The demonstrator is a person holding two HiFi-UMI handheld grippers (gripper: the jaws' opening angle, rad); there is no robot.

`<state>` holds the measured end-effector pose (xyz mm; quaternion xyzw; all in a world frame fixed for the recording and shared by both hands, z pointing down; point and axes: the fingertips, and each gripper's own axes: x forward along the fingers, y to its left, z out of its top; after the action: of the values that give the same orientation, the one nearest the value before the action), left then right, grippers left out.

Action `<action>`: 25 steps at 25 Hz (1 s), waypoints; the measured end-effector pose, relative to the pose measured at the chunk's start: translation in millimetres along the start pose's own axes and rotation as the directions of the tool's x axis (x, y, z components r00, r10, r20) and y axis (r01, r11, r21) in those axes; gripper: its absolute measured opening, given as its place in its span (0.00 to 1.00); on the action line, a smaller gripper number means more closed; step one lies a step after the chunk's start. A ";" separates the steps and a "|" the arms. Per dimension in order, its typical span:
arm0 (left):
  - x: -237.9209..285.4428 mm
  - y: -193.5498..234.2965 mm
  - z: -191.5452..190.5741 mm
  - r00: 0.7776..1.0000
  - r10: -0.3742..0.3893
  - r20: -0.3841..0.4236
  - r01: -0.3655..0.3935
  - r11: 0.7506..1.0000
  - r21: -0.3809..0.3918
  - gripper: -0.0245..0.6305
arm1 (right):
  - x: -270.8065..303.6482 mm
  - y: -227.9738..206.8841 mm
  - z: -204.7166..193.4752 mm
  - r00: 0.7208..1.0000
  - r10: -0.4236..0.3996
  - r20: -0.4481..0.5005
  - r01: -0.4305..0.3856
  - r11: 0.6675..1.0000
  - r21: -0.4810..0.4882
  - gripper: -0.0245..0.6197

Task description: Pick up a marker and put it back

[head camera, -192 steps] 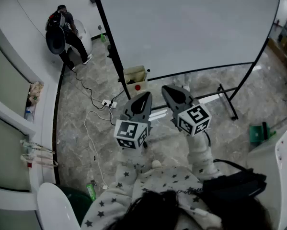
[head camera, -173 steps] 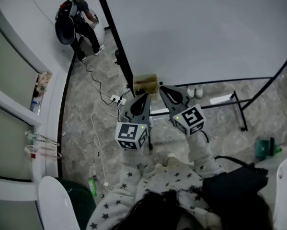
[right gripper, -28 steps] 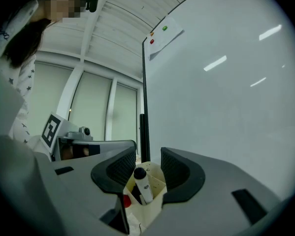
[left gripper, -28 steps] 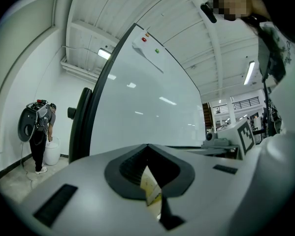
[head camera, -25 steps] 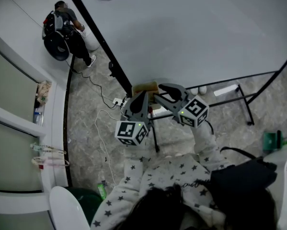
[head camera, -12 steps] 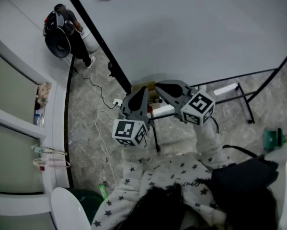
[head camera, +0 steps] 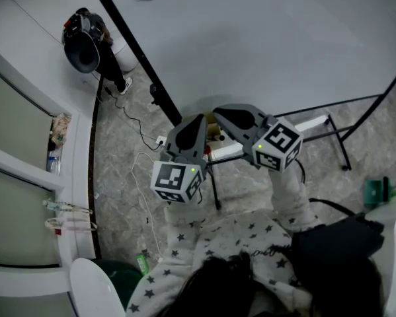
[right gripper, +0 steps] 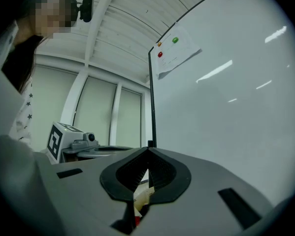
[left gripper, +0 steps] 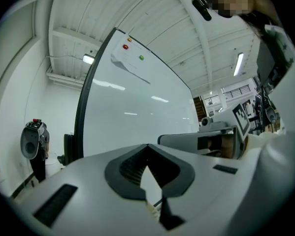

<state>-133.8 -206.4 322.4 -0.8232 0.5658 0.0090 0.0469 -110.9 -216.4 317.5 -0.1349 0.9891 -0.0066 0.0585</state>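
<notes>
My right gripper (head camera: 218, 113) is shut, its tips just over a small tan box (head camera: 213, 133) at the foot of the whiteboard (head camera: 270, 45). In the right gripper view the jaws (right gripper: 148, 154) meet at the tip. A cream and red thing (right gripper: 137, 211) shows through the slit behind them; I cannot tell whether it is a held marker. My left gripper (head camera: 196, 119) hangs shut just left of the box, nothing in it. In the left gripper view its jaws (left gripper: 147, 147) meet, and the right gripper (left gripper: 221, 137) lies to the right.
The whiteboard's black stand legs (head camera: 336, 140) and a white ledge (head camera: 227, 152) are under the grippers. A power strip with cables (head camera: 161, 140) lies on the stone floor. A person (head camera: 85, 41) crouches far left. A black bag (head camera: 330, 243) is at my right side.
The right gripper's jaws, spread a second ago, have closed. Both grippers have shifted a little toward the whiteboard, over the box.
</notes>
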 end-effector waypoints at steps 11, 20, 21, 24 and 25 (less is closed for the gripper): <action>4.9 -2.0 -3.1 1.000 -0.016 -0.007 0.016 1.000 0.004 0.04 | 1.7 -5.4 -8.3 1.000 -0.017 -0.024 0.017 1.000 -0.014 0.05; 3.1 -7.3 -0.7 1.000 -0.028 0.004 0.027 1.000 0.013 0.04 | 0.0 -5.2 -11.9 1.000 -0.015 -0.025 0.015 1.000 -0.007 0.05; 3.9 -7.3 -1.4 1.000 -0.028 0.003 0.028 1.000 0.013 0.04 | 0.1 -6.3 -13.0 1.000 -0.015 -0.024 0.015 1.000 -0.003 0.05; 6.7 -5.9 -4.6 1.000 -0.027 -0.002 0.027 1.000 0.013 0.04 | 1.7 -10.6 -18.2 1.000 -0.014 -0.027 0.014 1.000 0.004 0.05; 6.9 -5.4 -5.6 1.000 -0.026 -0.004 0.026 1.000 0.012 0.04 | 2.1 -11.2 -19.6 1.000 -0.013 -0.027 0.013 1.000 0.006 0.05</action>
<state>-126.5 -211.4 327.8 -0.8302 0.5551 0.0033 0.0510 -112.3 -227.9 337.1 -0.1410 0.9889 -0.0120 0.0453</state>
